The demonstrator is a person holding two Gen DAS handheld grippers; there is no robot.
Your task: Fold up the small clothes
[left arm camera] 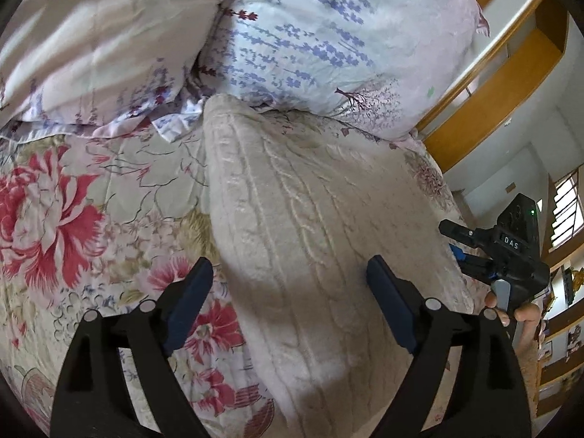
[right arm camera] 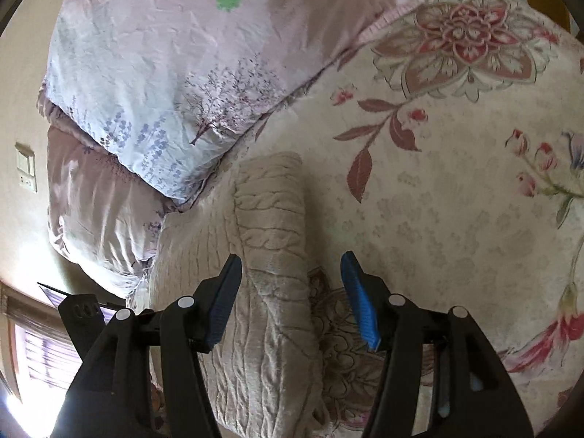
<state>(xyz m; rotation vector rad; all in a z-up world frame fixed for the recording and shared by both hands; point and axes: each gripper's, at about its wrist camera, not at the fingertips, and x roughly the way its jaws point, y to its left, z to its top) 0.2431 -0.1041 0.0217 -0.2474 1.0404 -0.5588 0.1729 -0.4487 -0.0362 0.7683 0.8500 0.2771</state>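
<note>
Two hand-held grippers hang over one cream cable-knit garment (left arm camera: 310, 241), which lies as a long folded strip on the floral quilt (left arm camera: 73, 219) of the bed, its far end just below the lavender-print pillow (left arm camera: 310, 36). My left hand-held gripper (left arm camera: 290, 288) stands wide, with nothing between its pads; the knit runs beneath it. My right hand-held gripper (right arm camera: 292, 292) is partly open and also empty, straddling the near stretch of the strip, with the garment's right edge and a bit of quilt showing in the gap. From the left view I see the right hand-held gripper at the garment's right edge, with the person's fingers (left arm camera: 503, 310) on its handle.

I judge the lengthwise fold is made and the next fold across the strip is in hand. To do it well I would set both hand-held grippers on the near end, one at each edge, and bite through all the layers, not just the top one, since thick fleecy knit slips apart. Then I would lift only a little, carry the end toward the pillow keeping both sides level, and lay it edge on edge before letting go, so the bundle stays square and does not skew
</note>
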